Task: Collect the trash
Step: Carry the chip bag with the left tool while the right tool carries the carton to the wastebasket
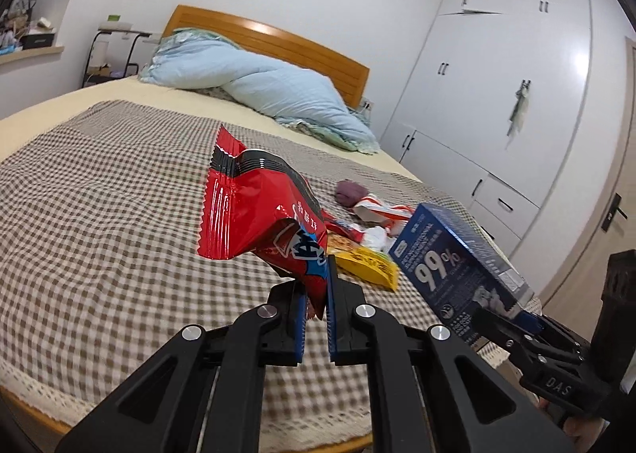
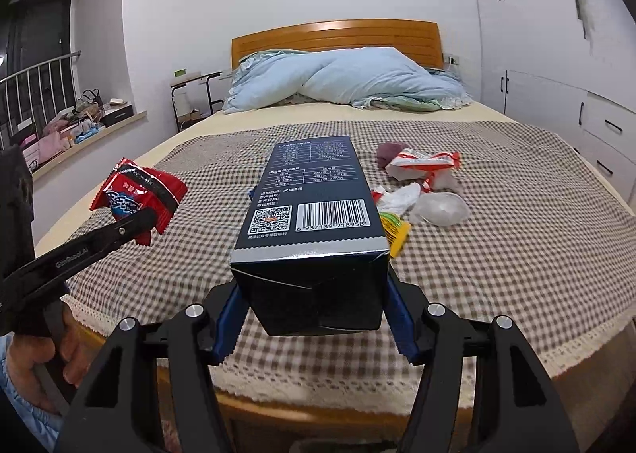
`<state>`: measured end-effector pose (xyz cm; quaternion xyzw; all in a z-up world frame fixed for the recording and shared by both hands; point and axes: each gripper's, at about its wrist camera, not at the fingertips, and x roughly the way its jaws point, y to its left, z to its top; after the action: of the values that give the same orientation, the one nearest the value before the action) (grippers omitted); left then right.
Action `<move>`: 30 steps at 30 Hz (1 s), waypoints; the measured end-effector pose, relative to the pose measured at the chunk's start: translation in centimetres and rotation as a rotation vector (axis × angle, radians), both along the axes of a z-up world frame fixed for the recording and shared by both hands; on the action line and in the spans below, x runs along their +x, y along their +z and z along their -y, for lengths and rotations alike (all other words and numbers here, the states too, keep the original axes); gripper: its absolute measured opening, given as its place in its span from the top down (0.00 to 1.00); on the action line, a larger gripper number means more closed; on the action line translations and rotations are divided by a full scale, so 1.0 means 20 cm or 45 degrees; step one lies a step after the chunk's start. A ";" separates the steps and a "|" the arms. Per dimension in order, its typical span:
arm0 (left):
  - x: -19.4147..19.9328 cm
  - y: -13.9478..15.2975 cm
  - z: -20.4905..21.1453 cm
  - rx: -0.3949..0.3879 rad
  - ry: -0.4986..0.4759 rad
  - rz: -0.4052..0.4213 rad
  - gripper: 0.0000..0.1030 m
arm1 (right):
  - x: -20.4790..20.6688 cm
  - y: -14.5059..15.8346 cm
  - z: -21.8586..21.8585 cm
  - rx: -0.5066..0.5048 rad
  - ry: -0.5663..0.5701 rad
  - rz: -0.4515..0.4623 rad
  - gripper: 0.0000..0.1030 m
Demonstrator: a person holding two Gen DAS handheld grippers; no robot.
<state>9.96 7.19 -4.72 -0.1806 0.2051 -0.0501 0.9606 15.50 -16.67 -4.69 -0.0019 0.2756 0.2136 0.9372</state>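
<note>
My left gripper (image 1: 316, 286) is shut on the lower corner of a crinkled red snack bag (image 1: 258, 210), held above the checked bedspread. The right wrist view shows that bag (image 2: 139, 190) at the left, in the left gripper (image 2: 139, 222). My right gripper (image 2: 314, 294) is shut on the near end of a long dark blue box (image 2: 314, 190) with a barcode, its blue pads pressed on both sides. On the bed beyond lie a yellow wrapper (image 2: 395, 232), a red-and-white wrapper (image 2: 425, 162), crumpled white paper (image 2: 397, 198), clear plastic (image 2: 441, 208) and a purple lump (image 2: 389, 150).
The bed's checked cover (image 2: 497, 254) has a lace edge over a wooden frame. A blue duvet (image 2: 349, 83) is heaped by the headboard. White wardrobes (image 1: 497, 95) line the right wall. A side table (image 2: 190, 95) and a cluttered windowsill (image 2: 79, 119) stand at the left. A hand (image 2: 35, 357) holds the left gripper.
</note>
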 end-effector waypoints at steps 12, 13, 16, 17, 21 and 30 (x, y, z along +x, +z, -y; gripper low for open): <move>-0.19 -0.02 0.17 -0.017 -0.106 0.008 0.95 | -0.21 0.02 0.15 0.007 -0.003 0.014 0.42; -0.20 -0.02 0.18 -0.015 -0.115 0.006 0.95 | -0.23 0.02 0.16 0.008 -0.001 0.015 0.42; -0.25 -0.03 0.24 0.002 -0.137 -0.001 0.95 | -0.28 0.02 0.19 0.022 0.010 0.009 0.42; -0.26 -0.03 0.25 0.005 -0.143 -0.005 0.95 | -0.30 0.01 0.20 0.024 0.014 0.007 0.42; -0.32 -0.05 0.30 0.027 -0.171 -0.025 0.95 | -0.37 -0.01 0.24 0.038 0.019 0.000 0.42; -0.45 -0.06 0.41 0.072 -0.209 -0.041 0.95 | -0.51 -0.06 0.34 0.062 0.027 -0.032 0.42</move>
<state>0.89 -0.97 -5.85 -0.1368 0.2360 -0.1197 0.9546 5.36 -23.37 -5.85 0.0206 0.2820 0.2302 0.9312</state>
